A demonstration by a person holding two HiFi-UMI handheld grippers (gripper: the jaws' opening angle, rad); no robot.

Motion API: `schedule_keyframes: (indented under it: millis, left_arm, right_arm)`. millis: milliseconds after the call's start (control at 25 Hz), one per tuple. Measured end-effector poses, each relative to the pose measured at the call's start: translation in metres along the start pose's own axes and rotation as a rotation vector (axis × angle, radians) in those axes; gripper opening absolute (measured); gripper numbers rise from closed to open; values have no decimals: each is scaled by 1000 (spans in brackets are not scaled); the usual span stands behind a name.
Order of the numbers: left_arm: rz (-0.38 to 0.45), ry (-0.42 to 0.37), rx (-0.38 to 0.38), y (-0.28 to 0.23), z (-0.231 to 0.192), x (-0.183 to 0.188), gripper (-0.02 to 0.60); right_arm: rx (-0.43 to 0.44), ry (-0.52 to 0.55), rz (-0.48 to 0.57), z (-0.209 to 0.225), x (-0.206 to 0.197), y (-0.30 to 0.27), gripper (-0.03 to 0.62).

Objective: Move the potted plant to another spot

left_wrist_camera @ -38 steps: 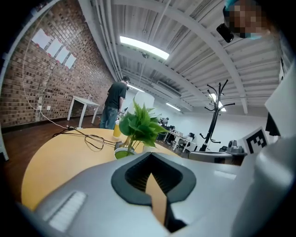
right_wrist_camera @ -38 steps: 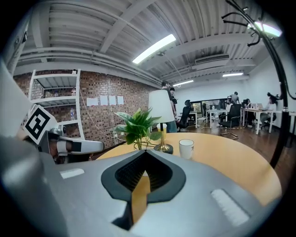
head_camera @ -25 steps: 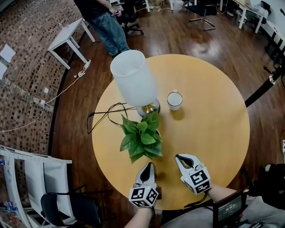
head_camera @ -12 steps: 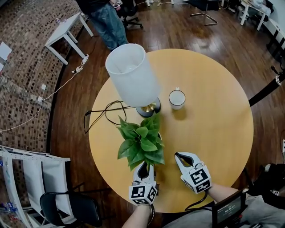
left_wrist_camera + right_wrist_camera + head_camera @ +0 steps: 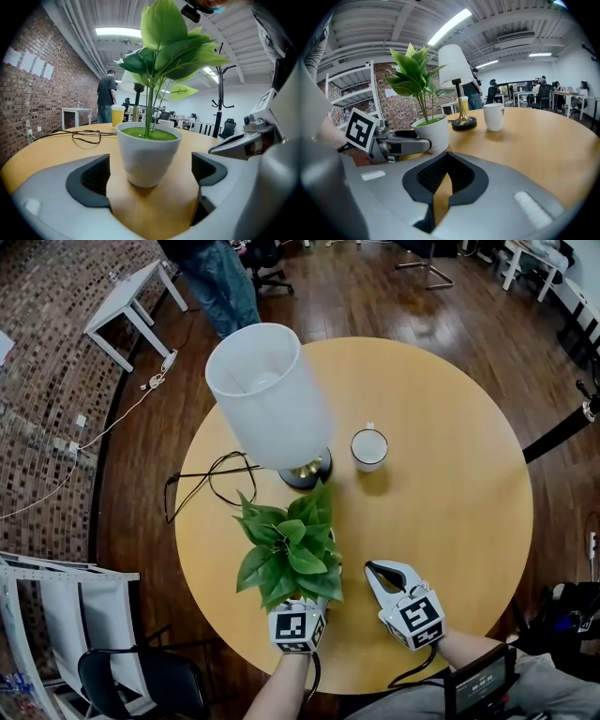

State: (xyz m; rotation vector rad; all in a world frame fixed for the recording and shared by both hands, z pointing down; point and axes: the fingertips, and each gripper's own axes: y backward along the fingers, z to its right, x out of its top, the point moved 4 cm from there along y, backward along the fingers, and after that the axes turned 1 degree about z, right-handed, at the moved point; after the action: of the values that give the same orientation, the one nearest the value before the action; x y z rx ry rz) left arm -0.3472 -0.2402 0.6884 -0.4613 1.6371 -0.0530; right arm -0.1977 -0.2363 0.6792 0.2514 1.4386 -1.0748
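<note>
The potted plant, green leaves in a white pot, stands on the round wooden table in front of the lamp. My left gripper is level with the pot. Its jaws have just been opening and now stand wide on either side of the pot's near side, with neither pad touching it. In the head view the left gripper is half hidden under the leaves. My right gripper is shut with nothing in it, just right of the plant. The right gripper view shows the pot and the left gripper beside it.
A white-shaded lamp on a brass base stands behind the plant, its black cable looping left. A white mug sits right of the lamp. A person stands beyond the table; a chair is at lower left.
My left gripper has slid forward under the leaves up to the pot and its jaws have gone from shut to wide open. The right gripper has barely shifted.
</note>
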Motion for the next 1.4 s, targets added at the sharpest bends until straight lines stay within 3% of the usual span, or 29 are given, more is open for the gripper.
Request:
schedule_keyframes:
  millis: [280, 440, 880, 1080, 1400]
  left_arm:
    - [33, -35, -29, -34, -3, 11, 546]
    - [63, -20, -13, -36, -7, 13, 531]
    - [126, 31, -61, -27, -7, -9, 520]
    - [129, -14, -86, -25, 10, 36, 518]
    - [129, -21, -122, -11, 25, 65, 520]
  right_arm:
    - [-17, -9, -1, 11, -1, -1, 6]
    - [-24, -10, 0, 13, -5, -2, 6]
    - [-37, -6, 1, 17, -6, -3, 6]
    - [-38, -2, 5, 20, -2, 2, 6]
    - [-49, 17, 41, 15, 30, 9, 6]
